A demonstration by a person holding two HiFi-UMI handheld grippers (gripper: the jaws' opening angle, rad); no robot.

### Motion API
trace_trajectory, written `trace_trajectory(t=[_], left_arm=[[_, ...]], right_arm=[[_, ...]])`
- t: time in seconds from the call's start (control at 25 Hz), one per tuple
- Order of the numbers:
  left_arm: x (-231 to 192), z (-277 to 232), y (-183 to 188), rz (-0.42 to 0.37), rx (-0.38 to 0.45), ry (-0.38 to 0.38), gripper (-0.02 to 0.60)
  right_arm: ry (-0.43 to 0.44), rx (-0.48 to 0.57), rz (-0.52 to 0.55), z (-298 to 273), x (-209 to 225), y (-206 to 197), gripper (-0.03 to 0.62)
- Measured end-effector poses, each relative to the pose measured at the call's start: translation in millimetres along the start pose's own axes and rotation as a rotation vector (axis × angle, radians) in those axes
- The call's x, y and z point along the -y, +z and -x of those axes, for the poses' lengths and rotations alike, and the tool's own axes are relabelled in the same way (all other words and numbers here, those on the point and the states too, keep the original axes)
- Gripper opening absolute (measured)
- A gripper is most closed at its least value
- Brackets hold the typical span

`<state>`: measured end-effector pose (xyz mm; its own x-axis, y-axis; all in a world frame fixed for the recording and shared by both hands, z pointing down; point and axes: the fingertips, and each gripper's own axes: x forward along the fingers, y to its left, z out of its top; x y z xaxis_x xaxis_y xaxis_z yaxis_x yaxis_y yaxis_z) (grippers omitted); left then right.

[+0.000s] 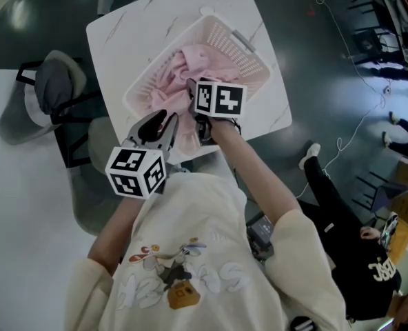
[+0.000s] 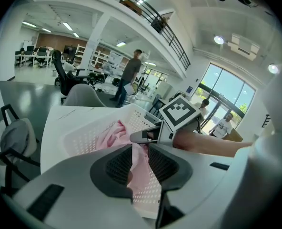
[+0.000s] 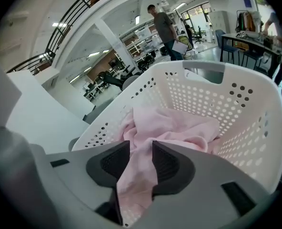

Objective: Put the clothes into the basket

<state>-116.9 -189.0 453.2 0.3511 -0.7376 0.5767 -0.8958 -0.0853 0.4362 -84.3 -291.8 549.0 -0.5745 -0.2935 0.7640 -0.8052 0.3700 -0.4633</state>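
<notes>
A white perforated basket (image 1: 253, 59) stands on a small white table (image 1: 118, 36). Pink clothes (image 1: 198, 64) lie bunched inside it, and one part drapes over the basket's near rim. My left gripper (image 1: 168, 120) is at that near rim, shut on the hanging pink cloth (image 2: 142, 173). My right gripper (image 1: 192, 90) reaches down into the basket (image 3: 248, 113). Its jaws stand apart, with a fold of the pink cloth (image 3: 172, 125) lying loose between them. The left gripper view (image 2: 140, 148) shows the right gripper (image 2: 142, 136) just beyond its jaws. The right gripper view (image 3: 141, 145) looks along the cloth into the basket.
A grey chair (image 1: 52, 81) stands left of the table and another (image 1: 97, 185) sits near my left arm. A person in black (image 1: 359, 254) is on the floor at the right. A thin cable (image 1: 355, 67) runs across the dark floor.
</notes>
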Motion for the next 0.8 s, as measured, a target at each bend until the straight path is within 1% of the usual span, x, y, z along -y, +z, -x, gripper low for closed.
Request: trace_trajectory(t=[0.12, 0.28, 0.36, 0.52, 0.64, 0.68, 0.76, 0.8], left_arm=[[-1.3, 0.4, -9.4, -0.004, -0.012, -0.012, 0.11], [5.1, -4.6, -2.4, -0.002, -0.019, -0.03, 0.11], [8.7, -2.6, -3.9, -0.003, -0.014, -0.04, 0.11], [7.9, 8.9, -13.7, -0.012, 0.0, -0.062, 0.11], [20.0, 14.6, -9.4, -0.019, 0.016, -0.07, 0.104], [22.4, 18.0, -10.0, -0.023, 0.023, -0.07, 0.096], [23.6, 26.8, -14.0, -0.03, 0.036, -0.066, 0.082], [24.0, 31.5, -15.5, -0.033, 0.041, -0.058, 0.067]], right_arm=[[0.005, 0.021, -0.009, 5.0, -1.3, -2.9, 0.135], [-0.004, 0.071, 0.022, 26.9, 0.7, 21.6, 0.146], [0.006, 0.1, 0.023, 40.1, -1.9, 26.2, 0.146], [0.038, 0.19, 0.01, 65.8, -16.8, 21.3, 0.146], [0.051, 0.28, 0.049, 91.1, -22.4, 22.7, 0.144], [0.047, 0.31, 0.068, 97.5, -24.6, 19.5, 0.135], [0.034, 0.362, 0.092, 108.6, -30.2, 9.2, 0.081], [0.03, 0.38, 0.095, 114.1, -32.8, 4.2, 0.066]])
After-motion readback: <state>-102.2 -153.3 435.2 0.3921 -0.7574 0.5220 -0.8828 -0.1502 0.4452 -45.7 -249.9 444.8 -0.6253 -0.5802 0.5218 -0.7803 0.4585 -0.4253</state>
